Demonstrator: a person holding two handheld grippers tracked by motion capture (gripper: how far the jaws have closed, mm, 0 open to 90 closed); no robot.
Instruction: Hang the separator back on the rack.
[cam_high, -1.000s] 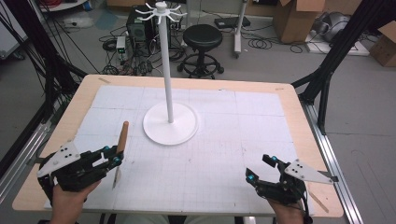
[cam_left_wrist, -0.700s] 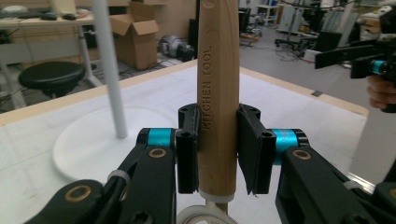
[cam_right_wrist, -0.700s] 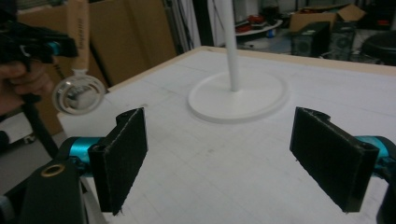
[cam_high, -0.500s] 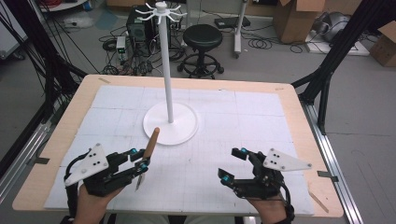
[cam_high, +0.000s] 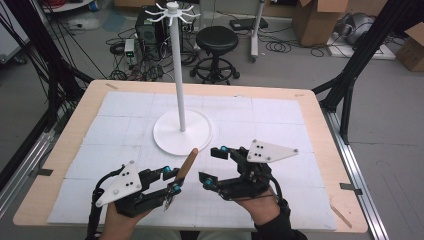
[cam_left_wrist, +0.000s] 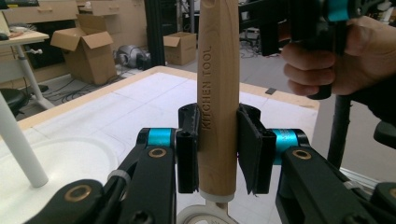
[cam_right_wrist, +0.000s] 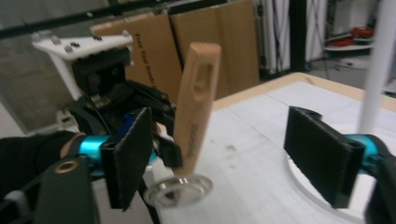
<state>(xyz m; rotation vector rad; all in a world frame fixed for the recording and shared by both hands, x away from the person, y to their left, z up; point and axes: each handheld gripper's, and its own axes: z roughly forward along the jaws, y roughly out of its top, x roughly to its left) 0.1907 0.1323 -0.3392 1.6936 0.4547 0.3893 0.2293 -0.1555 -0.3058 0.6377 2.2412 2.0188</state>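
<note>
Left gripper (cam_high: 172, 181) near the front edge of the desk (cam_high: 325, 130), left of centre. Its pads are clamped on the wooden handle (cam_high: 188, 163) of a kitchen tool, gripped low, just above a metal ring at the tool's lower end. The handle leans up and away from the person, its tip toward the white round base (cam_high: 182, 132) of the hook stand, just short of the base's front rim.

Right gripper (cam_high: 214, 166) just beside it, right of centre, jaws wide apart and turned toward the handle. Its jaws have just been closing a little; nothing is pressed between the pads, and a clear gap shows between it and the handle in the high view.

Open room: the whole right half of the white mat, the back strip behind the stand, and the left front corner are free. The stand's pole (cam_high: 177, 70) rises from the middle of the desk, the one upright obstacle.

Left gripper view: the handle (cam_left_wrist: 218, 93) is stamped "KITCHEN TOOL", pads flat on both sides; the other hand (cam_left_wrist: 345, 58) is at upper right.

Right gripper view: a slot through the handle's (cam_right_wrist: 196, 107) top, the metal ring (cam_right_wrist: 180, 190) below, and the handle lying between its own open pads, nearer the left one.
</note>
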